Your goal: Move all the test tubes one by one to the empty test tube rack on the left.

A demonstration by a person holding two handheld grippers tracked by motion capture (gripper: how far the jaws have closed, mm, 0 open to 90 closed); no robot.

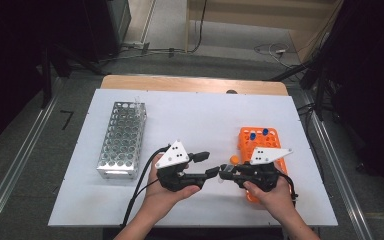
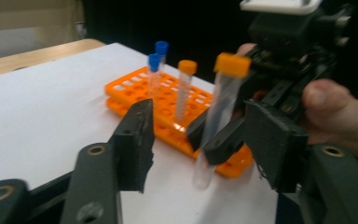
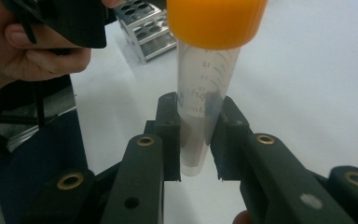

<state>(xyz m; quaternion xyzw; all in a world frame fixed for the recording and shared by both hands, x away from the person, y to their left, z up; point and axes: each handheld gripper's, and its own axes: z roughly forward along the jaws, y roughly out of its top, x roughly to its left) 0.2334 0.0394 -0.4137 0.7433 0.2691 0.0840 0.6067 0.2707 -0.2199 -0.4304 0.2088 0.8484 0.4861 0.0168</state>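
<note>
My right gripper [image 3: 198,140] is shut on a clear tube with an orange cap [image 3: 205,93], which it holds upright by the lower half. In the high view it [image 1: 225,173] meets my left gripper [image 1: 209,165] tip to tip at the table's front middle. In the left gripper view, the left gripper's [image 2: 205,144] jaws stand apart on either side of that tube [image 2: 216,116], and neither pad presses on it. Behind it lies an orange rack [image 2: 130,91] holding two blue-capped tubes [image 2: 161,49] and one orange-capped tube [image 2: 186,67].
A metal tube rack [image 1: 122,140] stands on the left of the white table sheet [image 1: 205,115]. The orange rack [image 1: 245,137] lies on the right, partly under the right hand. The table's wooden far edge [image 1: 190,84] borders the floor beyond.
</note>
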